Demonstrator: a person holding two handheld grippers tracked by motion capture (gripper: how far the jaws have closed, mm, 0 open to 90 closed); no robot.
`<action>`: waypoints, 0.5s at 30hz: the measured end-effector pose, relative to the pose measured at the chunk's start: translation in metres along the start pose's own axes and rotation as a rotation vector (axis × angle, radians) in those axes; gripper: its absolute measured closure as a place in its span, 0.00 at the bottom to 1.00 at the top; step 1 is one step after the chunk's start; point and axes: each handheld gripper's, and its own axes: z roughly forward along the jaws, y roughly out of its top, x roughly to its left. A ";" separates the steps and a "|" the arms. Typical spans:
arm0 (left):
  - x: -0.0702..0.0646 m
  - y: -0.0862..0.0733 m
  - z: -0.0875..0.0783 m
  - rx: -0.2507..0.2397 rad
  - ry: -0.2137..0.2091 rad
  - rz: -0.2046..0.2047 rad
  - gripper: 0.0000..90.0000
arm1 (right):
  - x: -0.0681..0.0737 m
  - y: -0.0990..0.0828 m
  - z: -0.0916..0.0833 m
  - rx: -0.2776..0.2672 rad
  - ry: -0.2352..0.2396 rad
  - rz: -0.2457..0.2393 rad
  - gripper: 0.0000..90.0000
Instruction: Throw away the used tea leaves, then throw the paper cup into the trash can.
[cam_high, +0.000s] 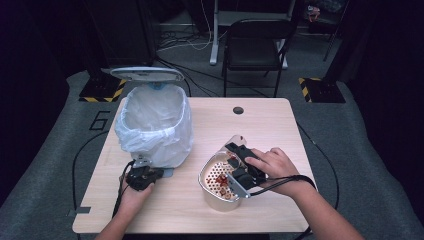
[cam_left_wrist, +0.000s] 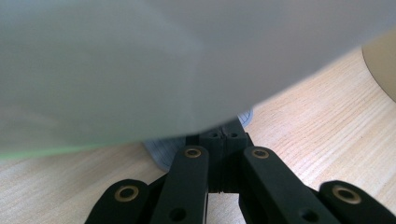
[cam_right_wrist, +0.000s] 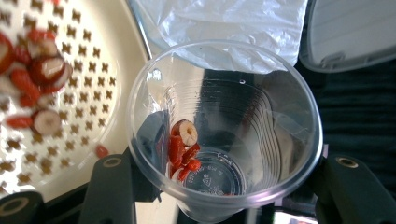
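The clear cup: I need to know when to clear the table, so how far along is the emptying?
Most red pieces already lie in the perforated basket. The right gripper holds the clear cup tipped; a few pieces cling inside, left to shake out.

We see the bin on the table. To the bin's right and nearer us sits the strainer basket; the cup is tipped above it, some fruit pieces inside.

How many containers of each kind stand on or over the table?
Lined pedal bin: 1
Perforated strainer basket: 1
Clear plastic cup: 1
Total: 3
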 end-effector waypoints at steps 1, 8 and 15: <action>-0.001 0.000 0.000 -0.004 0.000 -0.002 1.00 | -0.002 -0.001 0.000 -0.005 0.006 0.026 0.47; -0.002 0.000 0.001 -0.014 -0.004 -0.018 1.00 | -0.017 -0.014 0.005 -0.050 0.077 0.310 0.47; -0.002 0.000 0.001 -0.011 -0.003 -0.017 1.00 | -0.029 -0.028 0.006 -0.092 0.122 0.511 0.47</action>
